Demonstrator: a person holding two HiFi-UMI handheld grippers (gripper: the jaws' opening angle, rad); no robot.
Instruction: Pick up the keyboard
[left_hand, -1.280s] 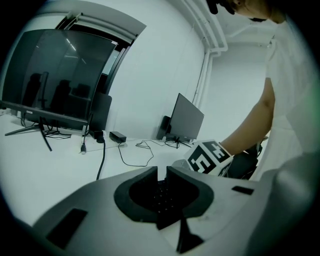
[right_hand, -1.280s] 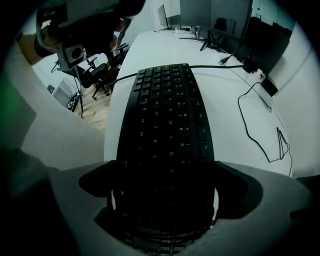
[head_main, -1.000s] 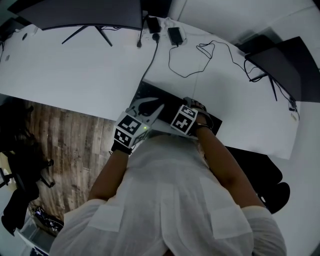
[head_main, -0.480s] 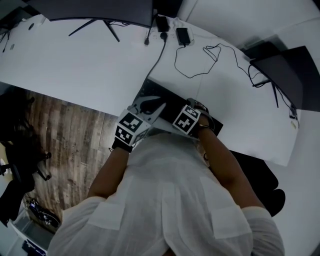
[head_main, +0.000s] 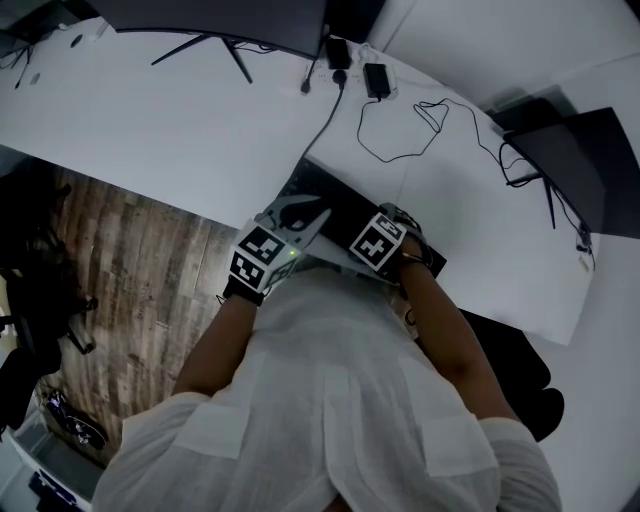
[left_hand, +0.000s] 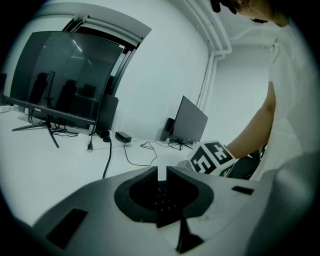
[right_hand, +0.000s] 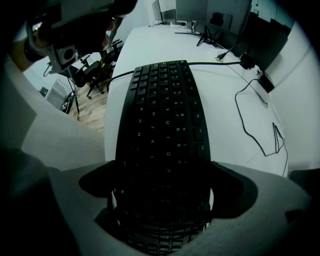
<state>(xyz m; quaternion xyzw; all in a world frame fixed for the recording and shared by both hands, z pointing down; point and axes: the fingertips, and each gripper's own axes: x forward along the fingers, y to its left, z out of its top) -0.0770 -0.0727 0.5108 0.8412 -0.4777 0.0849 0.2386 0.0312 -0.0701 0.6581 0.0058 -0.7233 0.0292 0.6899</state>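
Right gripper (right_hand: 162, 197) straddles keyboard (right_hand: 165, 120) right end at table (head_main: 200, 130) near edge, looks clamped on it. Left gripper (left_hand: 162, 172) jaws together, empty. Lift not evident yet.

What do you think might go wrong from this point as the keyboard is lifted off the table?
1. The right hand-held gripper straddles only one end of the keyboard; lifted from there, the long board may sag or slip.
2. Its cable runs away across the table and may tug or snag.
3. The left hand-held gripper is shut and empty, so it gives the other end no support.
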